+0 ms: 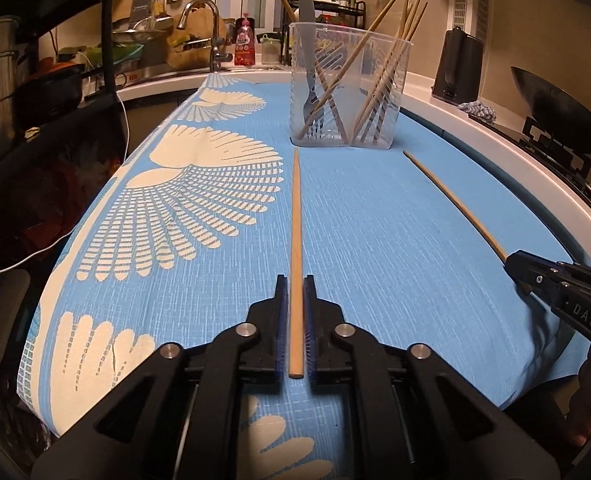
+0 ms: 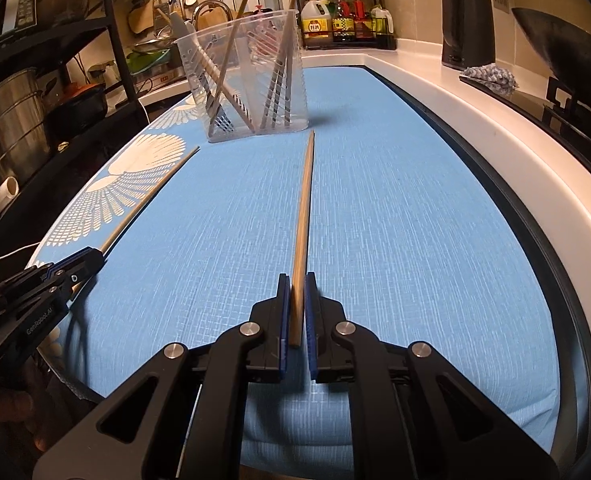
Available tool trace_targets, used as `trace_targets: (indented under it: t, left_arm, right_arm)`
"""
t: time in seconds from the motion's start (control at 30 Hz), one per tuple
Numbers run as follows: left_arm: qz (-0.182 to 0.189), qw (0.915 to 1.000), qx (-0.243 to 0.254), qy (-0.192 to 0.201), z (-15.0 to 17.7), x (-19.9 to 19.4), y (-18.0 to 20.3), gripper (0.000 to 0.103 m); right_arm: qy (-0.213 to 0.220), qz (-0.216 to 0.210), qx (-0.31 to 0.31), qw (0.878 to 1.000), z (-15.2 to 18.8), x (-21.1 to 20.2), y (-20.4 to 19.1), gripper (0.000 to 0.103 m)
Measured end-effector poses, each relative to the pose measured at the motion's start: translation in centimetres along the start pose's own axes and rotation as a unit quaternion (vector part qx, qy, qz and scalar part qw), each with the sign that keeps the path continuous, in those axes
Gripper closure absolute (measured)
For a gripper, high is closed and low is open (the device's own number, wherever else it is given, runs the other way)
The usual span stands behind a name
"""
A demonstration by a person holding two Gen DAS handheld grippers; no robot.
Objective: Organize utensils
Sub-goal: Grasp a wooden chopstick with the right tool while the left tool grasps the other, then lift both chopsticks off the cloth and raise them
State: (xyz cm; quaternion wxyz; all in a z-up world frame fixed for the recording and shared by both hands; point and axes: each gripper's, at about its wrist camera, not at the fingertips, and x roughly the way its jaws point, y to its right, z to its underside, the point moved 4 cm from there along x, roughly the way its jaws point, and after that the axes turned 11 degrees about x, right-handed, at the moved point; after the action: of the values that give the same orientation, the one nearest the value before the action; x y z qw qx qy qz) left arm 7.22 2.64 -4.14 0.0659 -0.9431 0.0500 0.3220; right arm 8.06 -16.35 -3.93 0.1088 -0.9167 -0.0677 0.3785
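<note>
On a blue cloth (image 1: 375, 220) before the clear holder (image 1: 347, 80), two light, stiff, slippery chopsticks (image 1: 296, 264) (image 2: 301, 240) are pinched near their butts by the left gripper (image 1: 295, 288) and right gripper (image 2: 295, 286), both narrowed.

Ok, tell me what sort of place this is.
Most likely a home kitchen: a sink faucet, a wok on a stove, and a rack of oil bottles line the counter.
</note>
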Motion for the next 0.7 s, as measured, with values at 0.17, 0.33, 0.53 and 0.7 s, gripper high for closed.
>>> trace_targets:
  t: [0.17, 0.33, 0.53, 0.7]
  left_arm:
    - [-0.009, 0.9998, 0.0, 0.02, 0.8, -0.5, -0.4, 0.066]
    - [-0.017, 0.9993, 0.006, 0.032, 0.9, -0.6, -0.1, 0.067]
    - [-0.017, 0.9992, 0.008, 0.034, 0.7, -0.4, 0.3, 0.088]
    - [-0.015, 0.9993, 0.008, 0.033, 0.6, -0.4, 0.5, 0.096]
  right_arm:
    - [0.003, 0.007, 0.006, 1.0, -0.3, 0.0, 0.8, 0.09]
    - [0.009, 0.01, 0.005, 1.0, -0.4, 0.2, 0.8, 0.09]
    - [0.014, 0.009, 0.001, 1.0, -0.3, 0.2, 0.7, 0.09]
    - [0.018, 0.014, 0.008, 1.0, -0.5, 0.1, 1.3, 0.096]
